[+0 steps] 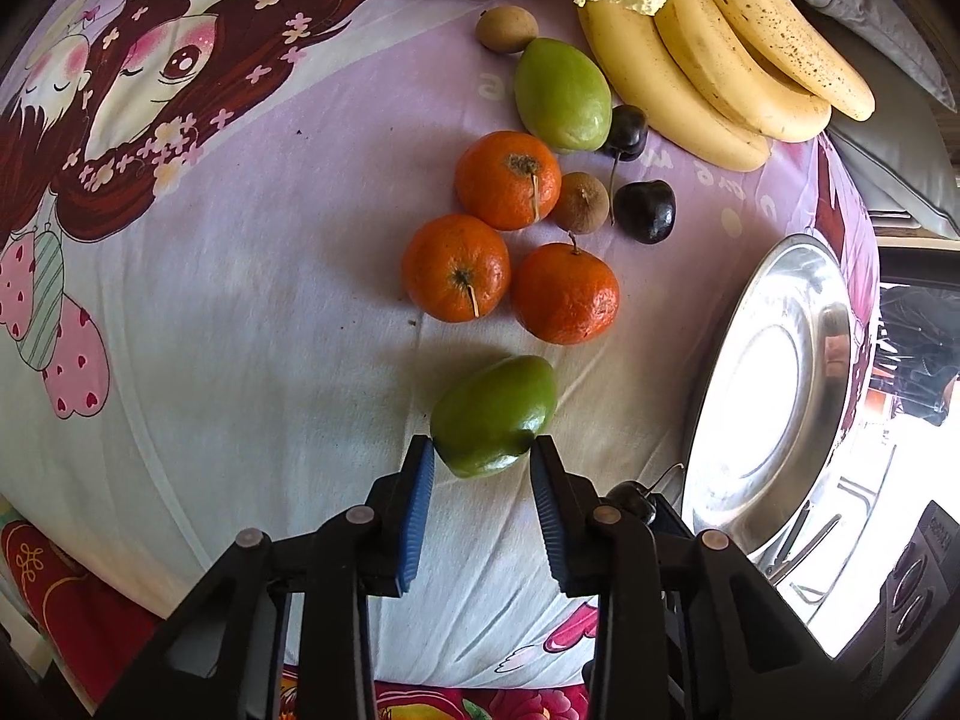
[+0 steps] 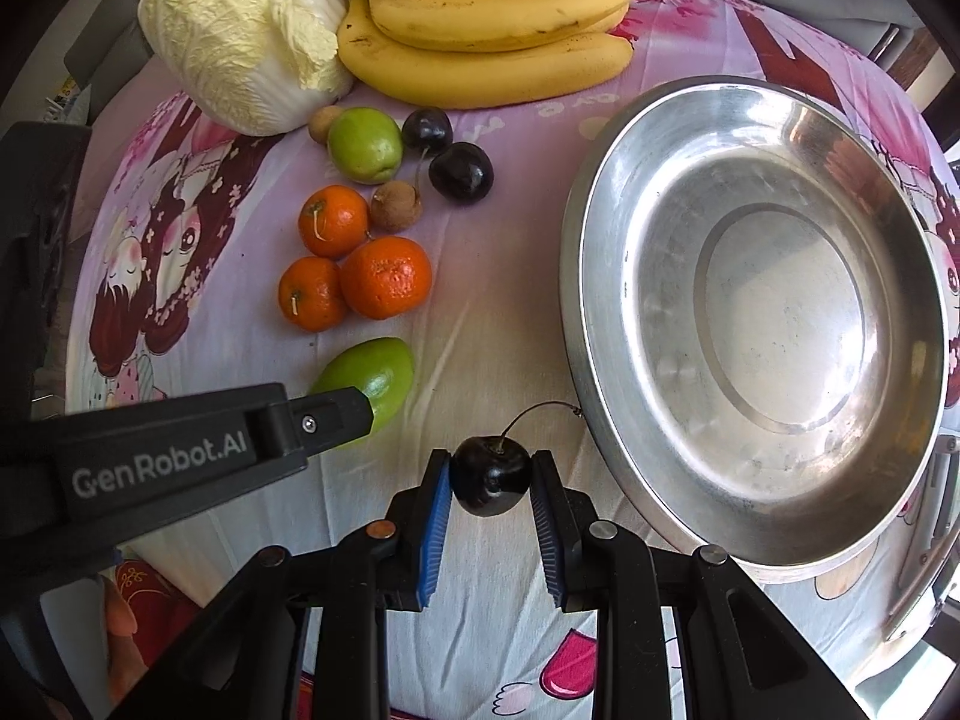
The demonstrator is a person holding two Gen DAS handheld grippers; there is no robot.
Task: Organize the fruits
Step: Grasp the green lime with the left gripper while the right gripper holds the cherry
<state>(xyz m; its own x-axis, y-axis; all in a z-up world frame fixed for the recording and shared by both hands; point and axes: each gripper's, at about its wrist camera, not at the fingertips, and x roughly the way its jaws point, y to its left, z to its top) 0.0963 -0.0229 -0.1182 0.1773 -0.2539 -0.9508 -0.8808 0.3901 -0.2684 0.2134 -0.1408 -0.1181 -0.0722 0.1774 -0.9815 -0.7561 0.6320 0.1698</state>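
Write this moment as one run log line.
left gripper: shut on green fruit | right gripper: shut on cherry | bowl: empty

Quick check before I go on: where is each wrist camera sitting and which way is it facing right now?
Left wrist: on the left gripper, looking steeply down along its fingers at a green fruit pinched between the pads, oranges beyond; own fingers show.
Right wrist: on the right gripper, also facing down, at a cherry it grips beside the metal dish; own fingers and the left gripper's arm show.
Shared: green fruit, oranges, bananas, dish, cloth.
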